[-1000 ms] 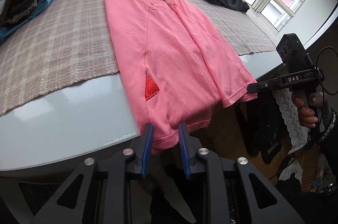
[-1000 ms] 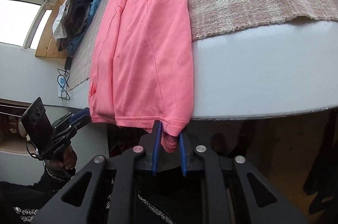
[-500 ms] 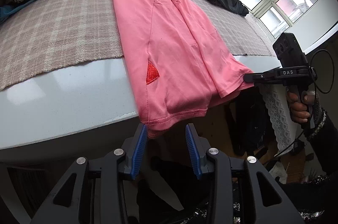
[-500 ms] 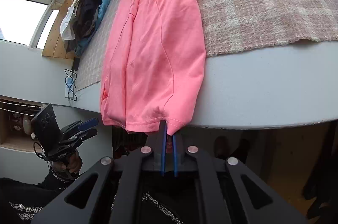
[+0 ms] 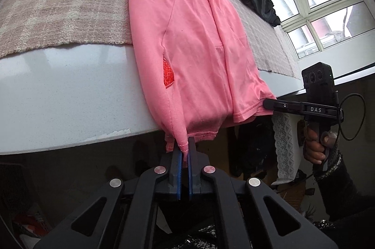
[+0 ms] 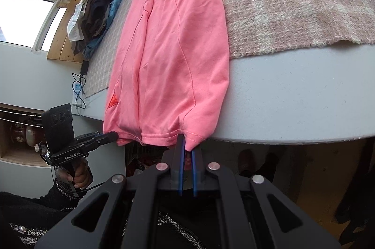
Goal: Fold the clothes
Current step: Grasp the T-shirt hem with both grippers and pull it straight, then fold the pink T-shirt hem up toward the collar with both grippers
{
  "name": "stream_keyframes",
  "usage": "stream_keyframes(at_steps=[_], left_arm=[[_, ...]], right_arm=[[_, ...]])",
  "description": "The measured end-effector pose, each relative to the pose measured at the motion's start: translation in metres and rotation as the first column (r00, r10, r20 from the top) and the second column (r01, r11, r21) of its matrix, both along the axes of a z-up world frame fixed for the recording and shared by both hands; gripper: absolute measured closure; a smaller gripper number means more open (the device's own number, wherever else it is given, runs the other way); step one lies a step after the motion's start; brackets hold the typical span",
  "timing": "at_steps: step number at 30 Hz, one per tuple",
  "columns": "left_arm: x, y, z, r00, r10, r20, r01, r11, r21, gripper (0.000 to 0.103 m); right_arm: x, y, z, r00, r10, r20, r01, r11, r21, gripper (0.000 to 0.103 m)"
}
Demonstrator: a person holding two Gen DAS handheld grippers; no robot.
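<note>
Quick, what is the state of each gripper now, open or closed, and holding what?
Left gripper: closed on one hem corner of the pink shirt.
Right gripper: closed on the other hem corner.

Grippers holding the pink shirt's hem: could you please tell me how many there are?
2. The left gripper pinches one bottom corner of the pink shirt; the right gripper pinches the other corner, both below the table edge.

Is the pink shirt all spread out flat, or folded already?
Partly folded: the pink shirt lies lengthwise with both sides turned in, hem hanging off the table edge.
</note>
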State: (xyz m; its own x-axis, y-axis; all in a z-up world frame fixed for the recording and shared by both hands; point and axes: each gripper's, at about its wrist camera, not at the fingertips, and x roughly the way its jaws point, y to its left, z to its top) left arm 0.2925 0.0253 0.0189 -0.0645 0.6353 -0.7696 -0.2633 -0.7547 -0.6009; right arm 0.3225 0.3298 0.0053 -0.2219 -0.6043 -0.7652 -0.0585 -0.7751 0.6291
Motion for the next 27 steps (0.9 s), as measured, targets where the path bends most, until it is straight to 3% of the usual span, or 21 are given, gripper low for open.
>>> stream_keyframes(at_steps=[10, 15, 18, 20, 21, 22, 24, 27], left_arm=[[-0.035, 0.003, 0.033, 0.997, 0.014, -0.071, -0.009, 0.998, 0.066, 0.101], [-0.076, 0.002, 0.06, 0.988, 0.063, -0.143, -0.048, 0.993, 0.105, 0.101], [-0.114, 0.008, 0.072, 0.978, 0.094, -0.188, -0.075, 0.992, 0.105, 0.1], [-0.15, 0.016, 0.065, 0.974, 0.11, -0.198, -0.106, 0.994, 0.031, 0.085], [-0.167, 0.022, 0.058, 0.972, 0.109, -0.21, -0.122, 0.991, -0.049, 0.059], [-0.181, 0.025, 0.05, 0.969, 0.11, -0.221, -0.139, 0.983, -0.118, 0.052], [-0.195, 0.018, 0.041, 0.968, 0.141, -0.208, -0.174, 0.973, -0.151, 0.052], [-0.183, -0.002, 0.052, 0.953, 0.162, -0.257, -0.187, 0.98, -0.075, 0.05]], right_arm=[[-0.035, 0.01, 0.031, 0.998, -0.004, -0.069, 0.002, 0.999, -0.036, 0.098], [-0.085, 0.016, 0.064, 0.989, 0.037, -0.144, -0.042, 0.998, -0.035, 0.098], [-0.139, 0.02, 0.076, 0.983, 0.042, -0.177, -0.049, 0.998, -0.04, 0.098], [-0.181, 0.026, 0.068, 0.991, 0.008, -0.135, -0.009, 1.0, -0.005, 0.091], [-0.201, 0.03, 0.061, 0.995, -0.019, -0.098, 0.023, 0.999, 0.035, 0.084], [-0.209, 0.036, 0.058, 0.996, -0.033, -0.08, 0.037, 0.998, 0.054, 0.071], [-0.225, 0.046, 0.052, 0.997, -0.061, -0.046, 0.065, 0.994, 0.093, 0.07], [-0.207, 0.044, 0.063, 0.989, 0.002, -0.148, 0.017, 0.992, 0.121, 0.07]])
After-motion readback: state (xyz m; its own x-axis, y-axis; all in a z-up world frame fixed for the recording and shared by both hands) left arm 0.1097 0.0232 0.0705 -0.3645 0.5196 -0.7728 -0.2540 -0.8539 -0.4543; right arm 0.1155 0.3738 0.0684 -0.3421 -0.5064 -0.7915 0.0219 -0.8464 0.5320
